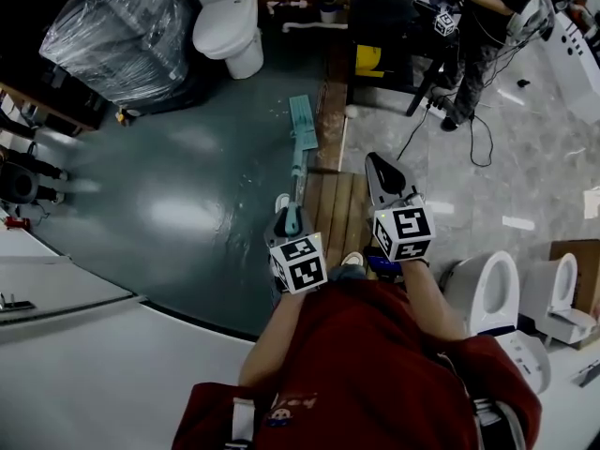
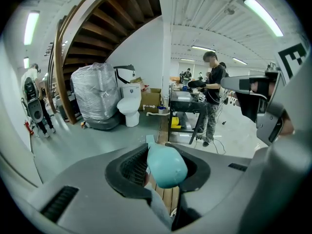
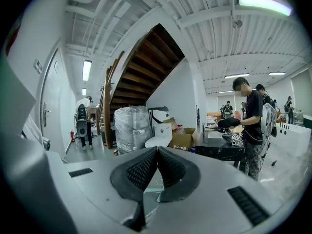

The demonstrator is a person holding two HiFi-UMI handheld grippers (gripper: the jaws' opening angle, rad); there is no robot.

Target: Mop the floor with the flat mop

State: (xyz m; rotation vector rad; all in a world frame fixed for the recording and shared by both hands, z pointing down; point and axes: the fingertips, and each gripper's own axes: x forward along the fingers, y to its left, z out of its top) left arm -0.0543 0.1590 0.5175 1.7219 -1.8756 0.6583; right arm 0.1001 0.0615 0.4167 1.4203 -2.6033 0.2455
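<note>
The flat mop [image 1: 299, 153] is seen at the centre of the head view; its teal head [image 1: 303, 120] is laid flat on the dark green floor [image 1: 169, 157], just beside a wooden strip at the floor's right edge; the handle is run from there down toward the lower centre of the frame. The rounded teal handle end [image 2: 166, 165] is pinched between the jaws of the left gripper [image 1: 289, 218]. The right gripper [image 1: 382, 172] is held just to the right of the left one, apart from the mop; its jaws are pressed together with nothing between them. A slatted wooden board [image 1: 337, 209] is seen between the two grippers. A white toilet [image 1: 230, 17] and a plastic-wrapped bundle [image 1: 117, 31] are found at the upper left; a person [image 1: 483, 26] is shown standing by a dark bench [image 1: 389, 17] at the upper right.
</note>
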